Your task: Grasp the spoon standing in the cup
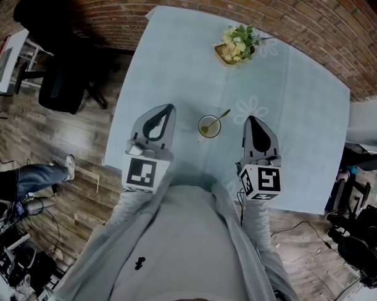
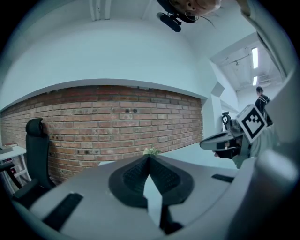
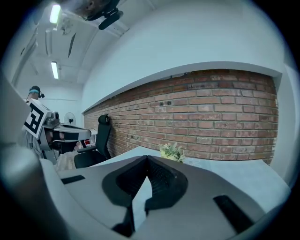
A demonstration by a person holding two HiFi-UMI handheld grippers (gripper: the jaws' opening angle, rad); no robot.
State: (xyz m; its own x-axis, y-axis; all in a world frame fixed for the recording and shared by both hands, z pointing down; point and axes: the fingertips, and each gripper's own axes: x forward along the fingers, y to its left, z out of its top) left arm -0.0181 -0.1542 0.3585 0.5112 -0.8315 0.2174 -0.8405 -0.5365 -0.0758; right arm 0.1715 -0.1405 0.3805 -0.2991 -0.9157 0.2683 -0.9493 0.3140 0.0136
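At frame centre the left gripper (image 1: 170, 109) and right gripper (image 1: 250, 119) flank the cup (image 1: 208, 127), jaws together and empty, so grasping the spoon (image 1: 220, 118) likely calls for opening one first.

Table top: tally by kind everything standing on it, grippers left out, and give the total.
Cup: 1
Spoon: 1
Flower basket: 1
Total: 3

tools: left tool (image 1: 170, 108) and right tool (image 1: 249, 118), grey wedge shells, black ribbed pads
cubes (image 1: 141, 173): white with black square markers
sleeves (image 1: 123, 217): light grey, pretty loose
shirt (image 1: 179, 239): pale grey with a tiny black logo (image 1: 139, 262)
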